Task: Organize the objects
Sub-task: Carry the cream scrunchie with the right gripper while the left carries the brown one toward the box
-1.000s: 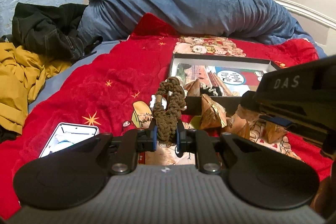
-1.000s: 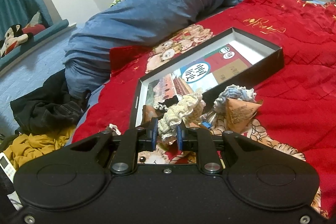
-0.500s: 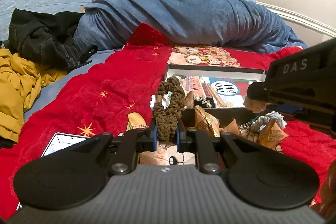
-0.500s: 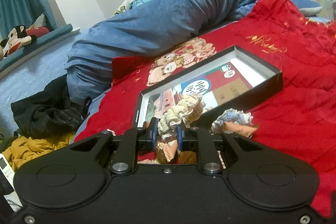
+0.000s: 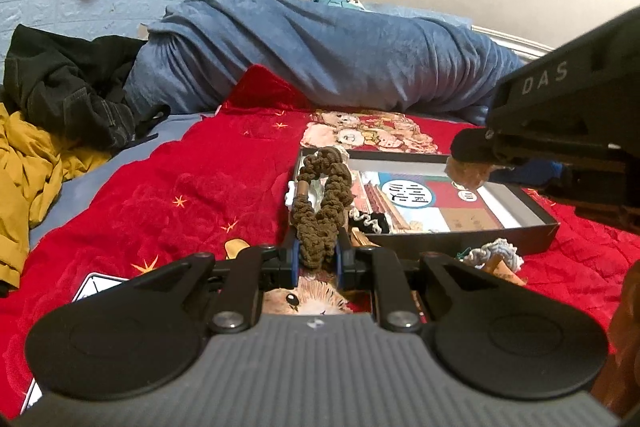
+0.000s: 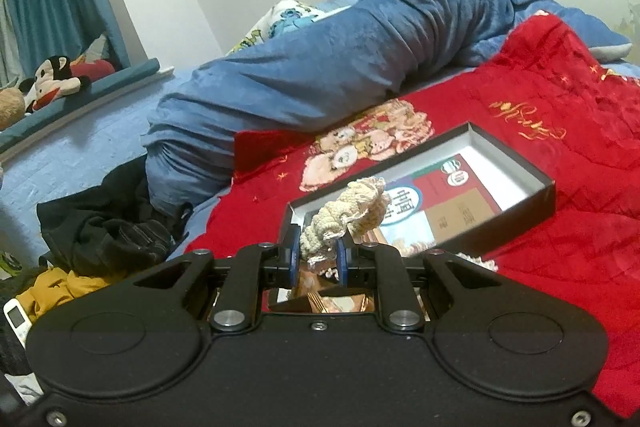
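My left gripper [image 5: 317, 263] is shut on a brown crocheted scrunchie [image 5: 322, 203], which sticks up between its pads in front of the black shallow box [image 5: 536, 227]. My right gripper [image 6: 318, 261] is shut on a cream crocheted scrunchie [image 6: 348, 213], held above the near corner of the same box [image 6: 520, 211]. A printed card lines the box's bottom. In the left wrist view the right gripper's black body crosses the upper right. A black-and-white scrunchie [image 5: 370, 223] lies in the box's near left corner. A grey-white scrunchie [image 5: 494, 253] and brown paper packets [image 6: 320, 301] lie on the red blanket in front of the box.
The red blanket [image 5: 180, 187] covers the bed. A rolled blue duvet [image 5: 320, 55] lies behind the box. Dark clothing [image 5: 68, 87] and a yellow garment [image 5: 28, 163] are heaped at the left. A white phone [image 5: 100, 283] lies near the left gripper, and a remote [image 6: 16, 319] at far left.
Both grippers have risen with their scrunchies still held. The box and the items in front of it now sit lower and closer under the fingers in both views.
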Motion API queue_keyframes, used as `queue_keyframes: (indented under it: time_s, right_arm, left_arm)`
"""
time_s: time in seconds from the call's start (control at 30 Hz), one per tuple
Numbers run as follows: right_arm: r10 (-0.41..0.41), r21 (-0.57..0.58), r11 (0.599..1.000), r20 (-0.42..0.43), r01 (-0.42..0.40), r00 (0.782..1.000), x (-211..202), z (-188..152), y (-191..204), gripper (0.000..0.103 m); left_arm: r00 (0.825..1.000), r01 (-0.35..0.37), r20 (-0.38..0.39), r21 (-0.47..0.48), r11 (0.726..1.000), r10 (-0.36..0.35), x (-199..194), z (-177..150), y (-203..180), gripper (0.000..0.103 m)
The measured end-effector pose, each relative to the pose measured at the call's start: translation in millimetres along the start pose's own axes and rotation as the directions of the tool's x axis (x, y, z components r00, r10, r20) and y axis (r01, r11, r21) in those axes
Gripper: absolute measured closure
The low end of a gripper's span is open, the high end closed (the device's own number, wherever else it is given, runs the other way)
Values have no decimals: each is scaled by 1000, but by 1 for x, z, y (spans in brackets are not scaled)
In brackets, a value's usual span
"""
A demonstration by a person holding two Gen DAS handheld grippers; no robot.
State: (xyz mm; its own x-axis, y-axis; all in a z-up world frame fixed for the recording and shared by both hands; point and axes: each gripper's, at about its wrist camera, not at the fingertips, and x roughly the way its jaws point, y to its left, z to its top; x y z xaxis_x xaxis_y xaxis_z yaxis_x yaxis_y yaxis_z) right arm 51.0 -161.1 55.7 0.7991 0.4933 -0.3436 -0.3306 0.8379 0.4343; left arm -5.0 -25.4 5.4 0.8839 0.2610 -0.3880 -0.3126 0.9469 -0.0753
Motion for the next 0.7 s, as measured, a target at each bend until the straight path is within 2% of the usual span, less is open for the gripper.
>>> queue_keyframes:
  time_s: [0.7]
  right_arm:
    - [59,-46,997,74,-56,996,-17,39,3,85]
  left_arm:
    - [999,-9,40,-11,1000,9,0,13,-5,83]
